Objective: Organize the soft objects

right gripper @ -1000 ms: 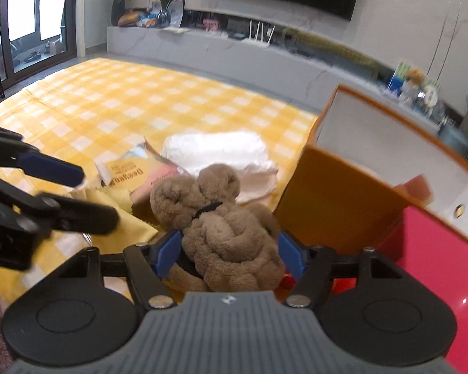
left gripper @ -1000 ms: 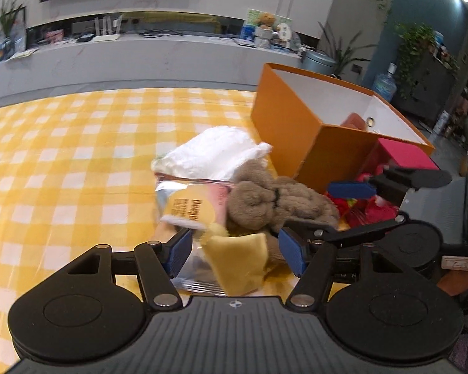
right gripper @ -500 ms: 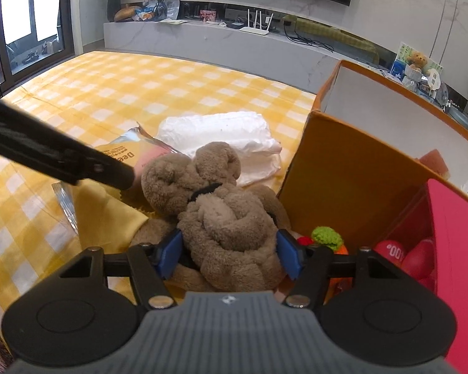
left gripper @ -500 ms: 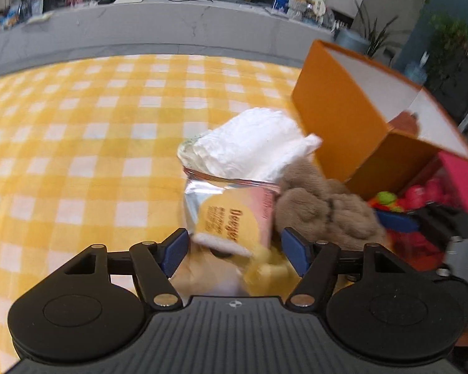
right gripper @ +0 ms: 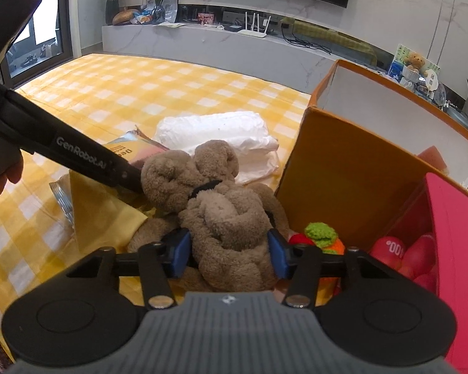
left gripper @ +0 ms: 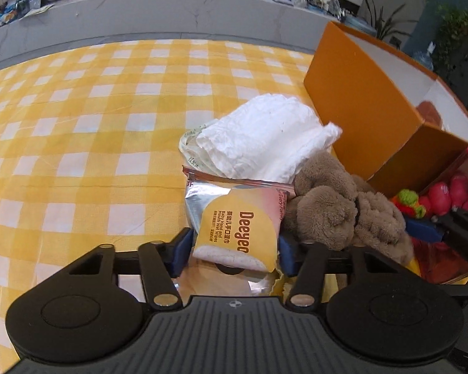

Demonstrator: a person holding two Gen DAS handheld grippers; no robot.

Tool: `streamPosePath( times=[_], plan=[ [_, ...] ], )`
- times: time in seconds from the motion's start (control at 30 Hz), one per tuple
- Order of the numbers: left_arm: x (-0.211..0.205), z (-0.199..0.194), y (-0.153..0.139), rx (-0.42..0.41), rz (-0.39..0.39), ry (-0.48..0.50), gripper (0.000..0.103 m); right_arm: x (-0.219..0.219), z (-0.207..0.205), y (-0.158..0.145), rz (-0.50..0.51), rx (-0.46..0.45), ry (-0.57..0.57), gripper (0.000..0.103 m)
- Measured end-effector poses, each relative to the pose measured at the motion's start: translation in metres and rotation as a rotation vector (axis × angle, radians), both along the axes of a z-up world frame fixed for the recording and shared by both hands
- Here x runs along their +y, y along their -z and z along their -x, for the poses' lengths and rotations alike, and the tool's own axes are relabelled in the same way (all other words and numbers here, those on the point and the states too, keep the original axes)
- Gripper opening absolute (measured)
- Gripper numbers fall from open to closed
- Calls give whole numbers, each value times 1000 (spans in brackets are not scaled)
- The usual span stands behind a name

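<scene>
A brown plush toy [right gripper: 221,205] lies on the yellow checked cloth beside the orange box [right gripper: 352,168]. My right gripper [right gripper: 227,257] is open with its blue pads on either side of the plush's lower body. My left gripper [left gripper: 234,252] is open, its pads flanking a Deeyeo wet-wipes packet [left gripper: 240,221] that lies left of the plush [left gripper: 337,212]. A white folded cloth [left gripper: 265,137] lies behind the packet, and a yellow cloth [right gripper: 99,212] lies under the left gripper's arm.
The orange box [left gripper: 368,103] stands open at the right with a white inside. A pink box [right gripper: 452,243] holds red balls, with a small green and orange knitted toy [right gripper: 323,237] in front. A marble ledge runs along the far side.
My left gripper has moved forward and down so the wipes packet now sits between its pads. The right gripper has closed in a little around the plush.
</scene>
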State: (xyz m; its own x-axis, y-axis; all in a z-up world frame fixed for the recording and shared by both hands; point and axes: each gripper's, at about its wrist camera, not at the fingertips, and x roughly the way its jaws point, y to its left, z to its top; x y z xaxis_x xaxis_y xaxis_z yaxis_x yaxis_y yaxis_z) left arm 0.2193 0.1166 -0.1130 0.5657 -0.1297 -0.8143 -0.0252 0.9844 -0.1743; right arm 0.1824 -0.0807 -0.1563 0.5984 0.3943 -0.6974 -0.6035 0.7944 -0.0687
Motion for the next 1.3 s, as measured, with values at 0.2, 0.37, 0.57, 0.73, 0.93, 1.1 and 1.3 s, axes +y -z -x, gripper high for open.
streamPosePath(
  times=[0.2, 0.37, 0.57, 0.73, 0.93, 1.1, 1.3],
  plan=[
    [1, 21, -22, -100, -47, -26, 57, -7, 5, -11, -62, -1, -2, 38],
    [10, 35, -40, -141, 31, -54, 57, -11, 11, -27, -87, -7, -2, 38],
    [15, 59, -59, -189, 65, -117, 57, -14, 32, -24, -13, 21, -38, 38],
    [13, 83, -82, -243, 54, -138, 57, -18, 47, -19, 9, 34, -27, 38],
    [-13, 102, -105, -304, -116, -73, 57, -33, 73, -46, -77, -6, -5, 38],
    [-37, 103, -90, -238, -48, -16, 57, -46, 96, -66, -106, -55, -9, 38],
    [-54, 103, -47, -136, 26, -10, 57, -57, 107, -47, -45, -25, 20, 38]
  ],
)
